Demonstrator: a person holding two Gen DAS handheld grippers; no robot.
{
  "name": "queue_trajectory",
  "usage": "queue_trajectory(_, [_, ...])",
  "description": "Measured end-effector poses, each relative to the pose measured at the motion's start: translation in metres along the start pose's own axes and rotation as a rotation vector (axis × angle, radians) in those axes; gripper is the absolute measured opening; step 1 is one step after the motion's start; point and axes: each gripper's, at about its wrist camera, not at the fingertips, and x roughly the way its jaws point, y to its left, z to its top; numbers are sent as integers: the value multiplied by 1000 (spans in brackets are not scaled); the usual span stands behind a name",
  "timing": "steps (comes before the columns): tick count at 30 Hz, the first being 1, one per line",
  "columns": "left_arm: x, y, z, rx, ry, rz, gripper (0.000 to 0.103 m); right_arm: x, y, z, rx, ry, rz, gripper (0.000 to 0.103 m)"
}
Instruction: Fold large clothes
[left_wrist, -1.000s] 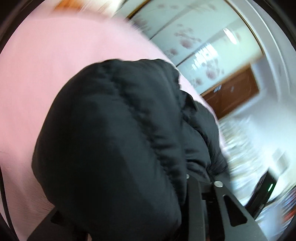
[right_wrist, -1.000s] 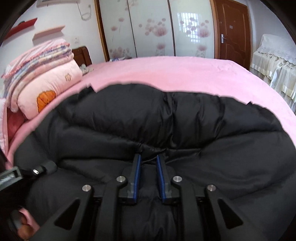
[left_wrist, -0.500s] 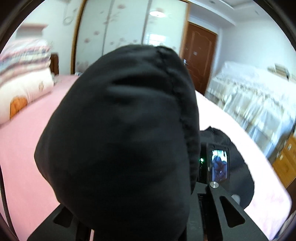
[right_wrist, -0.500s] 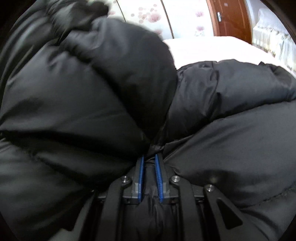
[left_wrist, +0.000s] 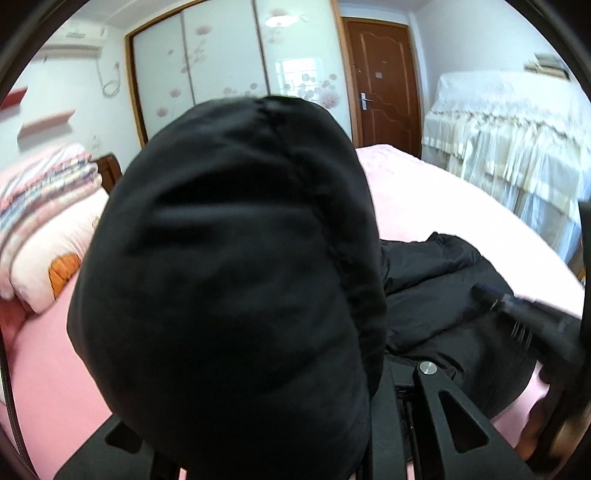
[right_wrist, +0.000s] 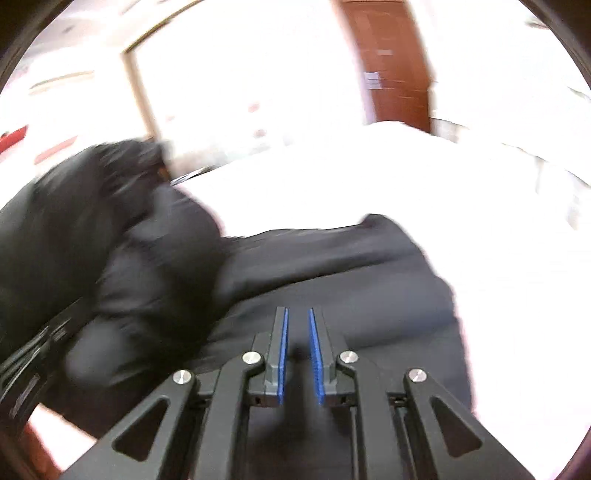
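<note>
Right-wrist view showed the right gripper (right_wrist: 297, 314) released, its two blue ribbed pads (right_wrist: 283, 354) parted by a narrow gap with nothing between them, poised just above the puffy black quilted jacket (right_wrist: 332, 295). One such jacket lay on the pink bedsheet (left_wrist: 48, 369), near its front edge. In the left-wrist view a rounded, padded lump of the same jacket (left_wrist: 229, 288), with a stitched seam down it, rose from the left gripper (left_wrist: 376, 417) and hid its fingertips; whether they were clenched on the cloth I cannot tell. One cream pillow with an orange print (left_wrist: 55, 251) sat under one folded striped blanket (left_wrist: 40, 181) at the bed's left head corner.
</note>
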Motion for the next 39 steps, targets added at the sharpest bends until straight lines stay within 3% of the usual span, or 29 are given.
queue_trajectory(4, [-2, -14, 3, 72, -9, 23, 18, 26, -38, 12, 136, 49, 11, 13])
queue_trajectory(10, [-2, -21, -2, 169, -17, 62, 19, 85, -14, 35, 29, 152, 30, 13])
queue_trajectory(13, [-4, -33, -3, 217, -22, 83, 19, 115, 0, 40, -10, 204, 80, 13])
queue_trajectory(18, [0, -59, -9, 336, -17, 98, 20, 128, 5, 34, -41, 235, 170, 13])
queue_trajectory(21, [9, -81, -16, 461, -5, 115, 21, 118, 2, 29, -58, 250, 200, 13])
queue_trajectory(24, [16, -114, -20, 570, 7, 116, 23, 101, -16, 35, -1, 265, 268, 13])
queue_trajectory(26, [16, -128, -29, 637, 14, 121, 24, 83, -32, 42, 25, 250, 269, 14])
queue_trajectory(30, [22, -141, -35, 714, 41, 131, 26, 50, -66, 56, 35, 233, 191, 47])
queue_trajectory(35, [30, -157, -51, 838, 67, 169, 29, 10, -101, 70, 64, 229, 145, 49])
queue_trajectory(39, [35, -165, -66, 929, 85, 204, 31, -25, -92, 95, 36, 182, 181, 51])
